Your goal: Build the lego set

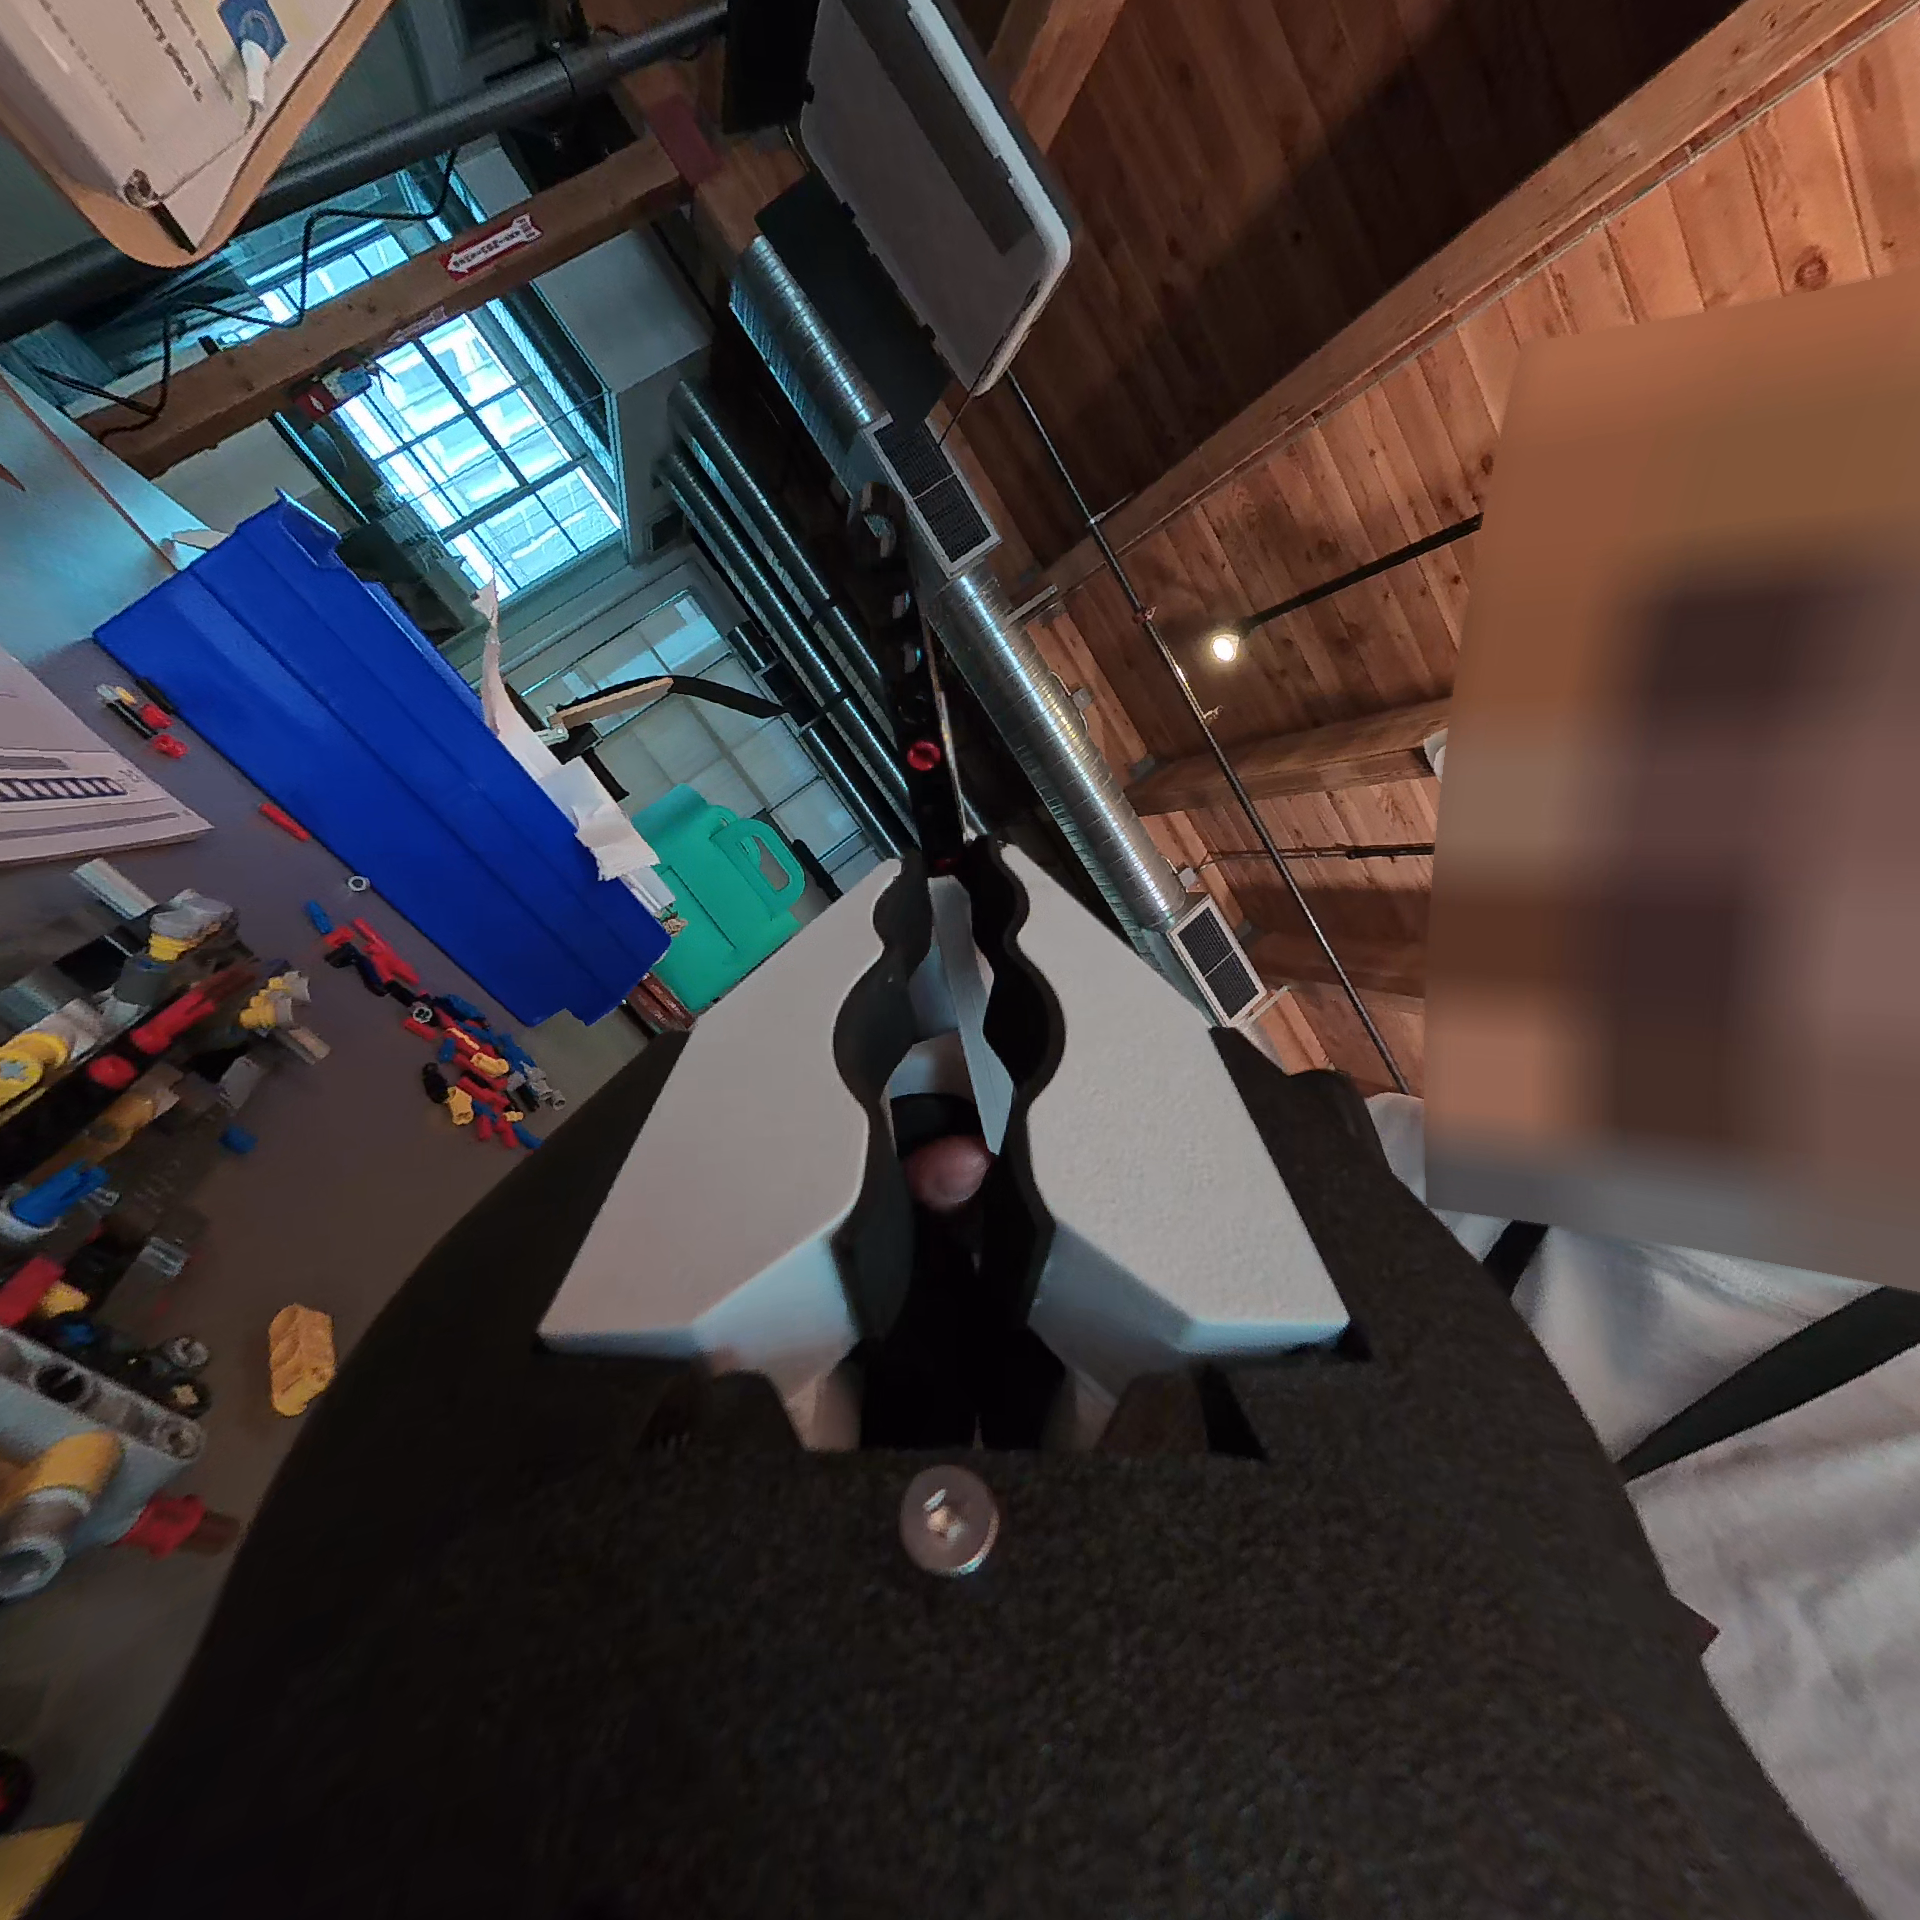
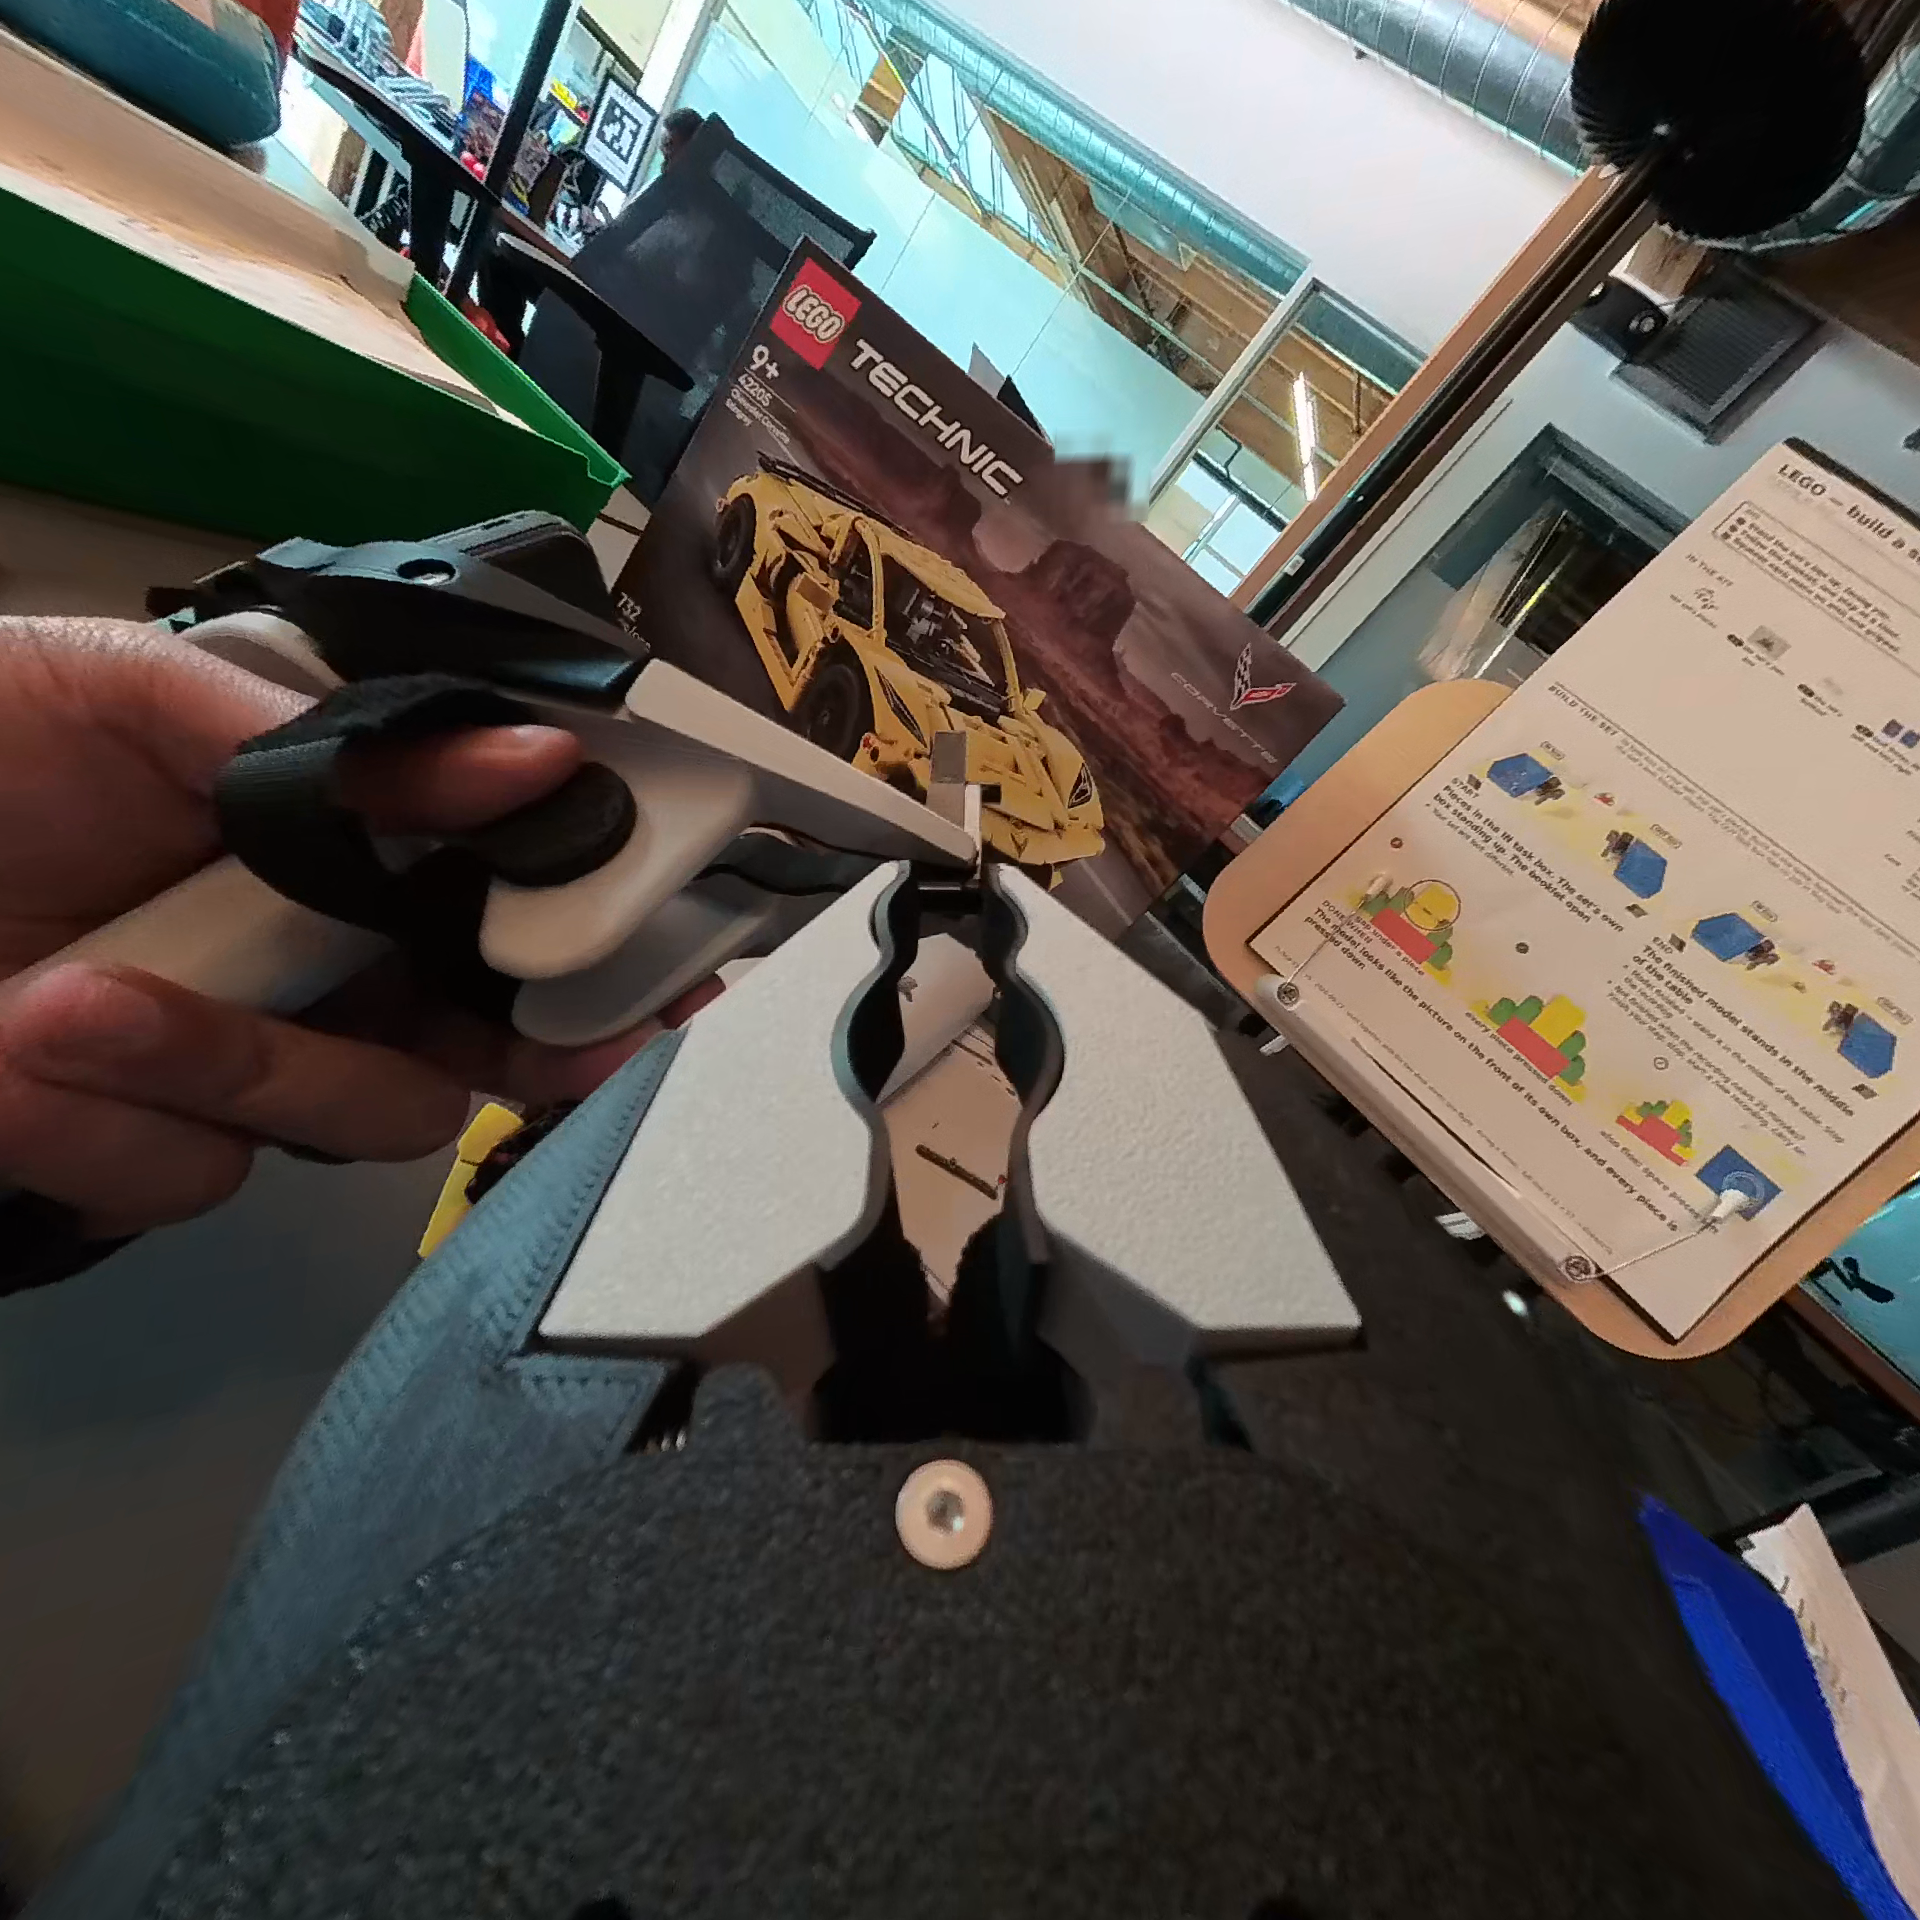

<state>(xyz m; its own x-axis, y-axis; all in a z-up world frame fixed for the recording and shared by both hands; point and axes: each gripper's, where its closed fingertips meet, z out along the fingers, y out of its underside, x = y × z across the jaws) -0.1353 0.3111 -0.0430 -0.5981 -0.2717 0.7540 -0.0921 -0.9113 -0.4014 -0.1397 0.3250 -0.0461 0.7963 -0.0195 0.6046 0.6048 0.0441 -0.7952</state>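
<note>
Clamped in the left tongs (image 1: 940,868), lifted well clear of the desk (image 1: 343,1226) and aimed at the ceiling: a slim black beam (image 1: 920,675) carrying a red pin (image 1: 923,753), sticking out past the tips. Pinched nearly shut on it.

Met tip to tip by the right tongs (image 2: 945,888), likewise drawn close on a small dark piece (image 2: 940,896). Possibly the same beam's end; cannot tell. Probably a joining step on one small sub-part.

Judging by the desk, far from finished. Still scattered there: a loose heap of red, blue and yellow pins (image 1: 478,1081), a lone yellow piece (image 1: 301,1361), and a jumble of partly joined grey, yellow and red chunks (image 1: 104,1434) at the left edge. Nothing car-shaped anywhere yet, so most of the build is left to do.

Only in the left wrist view: the parts spread, the blue bin (image 1: 364,748) beside them, a corner of the open booklet (image 1: 62,790) and the beam's full length.

Only in the right wrist view: the meeting of both tips, the hand (image 2: 156,883) working the left tongs, the set's box (image 2: 935,623) standing behind, a green bin (image 2: 260,416) and an instruction card (image 2: 1662,935) on its stand.
</note>
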